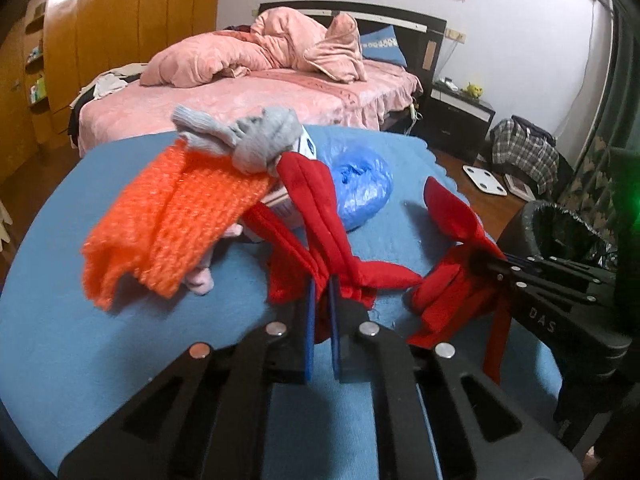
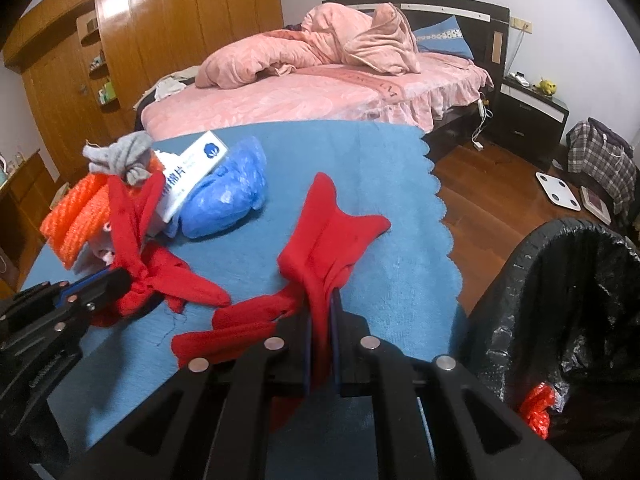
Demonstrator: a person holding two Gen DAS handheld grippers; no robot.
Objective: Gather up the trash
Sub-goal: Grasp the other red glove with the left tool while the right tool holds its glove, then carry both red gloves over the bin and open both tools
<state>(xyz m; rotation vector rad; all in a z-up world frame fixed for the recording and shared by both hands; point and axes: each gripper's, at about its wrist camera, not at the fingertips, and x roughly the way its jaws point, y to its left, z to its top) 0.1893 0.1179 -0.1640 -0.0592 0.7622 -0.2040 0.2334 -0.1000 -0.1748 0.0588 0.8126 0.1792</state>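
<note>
My left gripper [image 1: 321, 284] is shut on a red cloth [image 1: 308, 196], and it shows from the side in the right wrist view [image 2: 120, 278]. My right gripper [image 2: 322, 296] is shut on a second red cloth [image 2: 332, 220], seen at the right in the left wrist view [image 1: 480, 258]. Both cloths rest partly on the blue table cover [image 2: 360, 160]. A pile behind holds an orange knit piece [image 1: 172, 224], a grey sock [image 1: 256, 136], a white box [image 2: 192, 176] and a blue plastic bag [image 1: 360, 188]. A black-lined trash bin [image 2: 560, 300] stands at the right with red trash [image 2: 536, 408] inside.
A bed with pink bedding [image 2: 320, 80] lies behind the table. A wooden wardrobe [image 2: 160, 40] stands at the left, a black nightstand [image 2: 528, 112] at the right. A white scale [image 2: 558, 192] and a checked bag [image 2: 600, 160] lie on the wooden floor.
</note>
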